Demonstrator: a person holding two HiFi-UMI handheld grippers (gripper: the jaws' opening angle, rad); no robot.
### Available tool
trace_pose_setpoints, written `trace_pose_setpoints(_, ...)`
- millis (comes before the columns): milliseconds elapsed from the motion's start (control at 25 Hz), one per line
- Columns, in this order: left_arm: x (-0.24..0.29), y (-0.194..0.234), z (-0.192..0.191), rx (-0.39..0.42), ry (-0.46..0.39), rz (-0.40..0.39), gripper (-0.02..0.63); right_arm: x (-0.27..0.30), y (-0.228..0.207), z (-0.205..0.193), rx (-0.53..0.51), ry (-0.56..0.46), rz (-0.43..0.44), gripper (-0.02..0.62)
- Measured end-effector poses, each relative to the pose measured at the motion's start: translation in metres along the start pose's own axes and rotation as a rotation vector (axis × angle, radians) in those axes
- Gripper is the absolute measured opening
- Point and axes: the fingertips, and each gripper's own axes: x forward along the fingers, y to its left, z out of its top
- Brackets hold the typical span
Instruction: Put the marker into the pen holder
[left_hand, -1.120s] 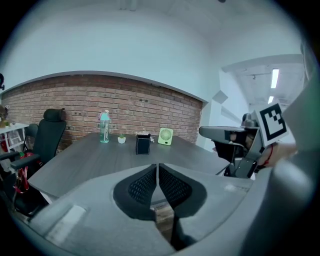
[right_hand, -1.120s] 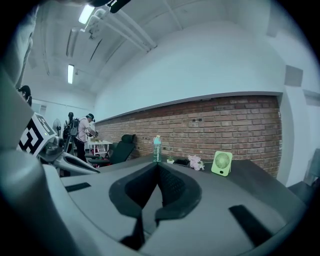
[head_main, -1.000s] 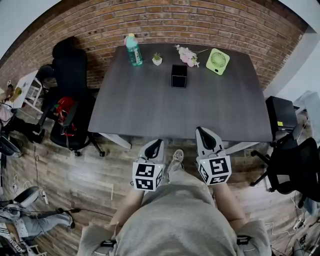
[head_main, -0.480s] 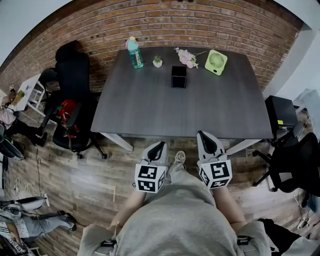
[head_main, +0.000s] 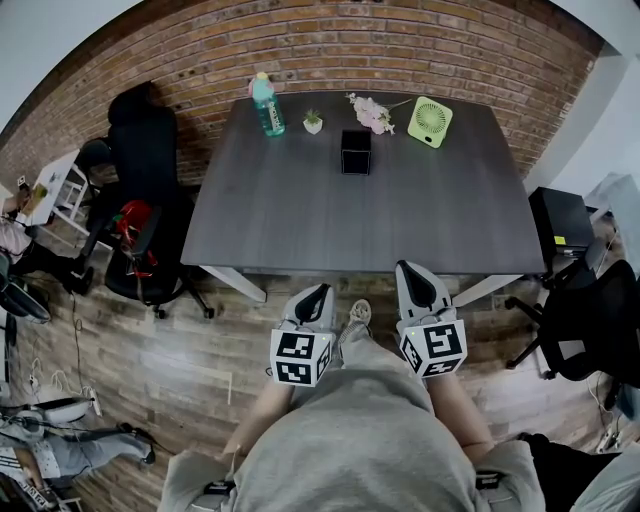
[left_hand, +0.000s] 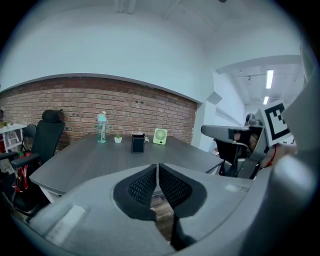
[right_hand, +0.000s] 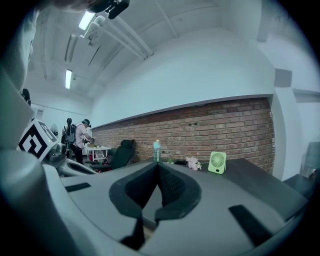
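Little has shifted in the last second: the left gripper (head_main: 316, 292) and right gripper (head_main: 408, 270) stay clenched on nothing, short of the dark grey table (head_main: 300, 220). No marker shows anywhere; the black square pen holder (head_main: 356, 152) stands well away, and its contents cannot be made out

- I can read no word, number or brand in any view.
- My left cube (head_main: 298, 358) and my right cube (head_main: 433, 347) carry only black-and-white square patterns, no letters.
- The bottle (head_main: 266, 103) has a label, but it is too small to read.
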Motion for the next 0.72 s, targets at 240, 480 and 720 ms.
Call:
trace_pose_setpoints(240,0.003,-0.002,-0.001,-0.001,0.008,-0.002,0.028,-0.001,-0.005,-0.001,-0.011,0.003,-0.008,0.002)
trace_pose_setpoints(480,0.007,-0.003,-0.001,-0.004,0.016,-0.005,0.028,0.000,-0.011,-0.004,-0.009,0.017,-0.014,0.002)
trace_pose_setpoints(720,0.013,-0.004,-0.001,-0.002,0.027,-0.011,0.028,0.006,-0.016,-0.006,-0.010,0.027,-0.006,0.002)
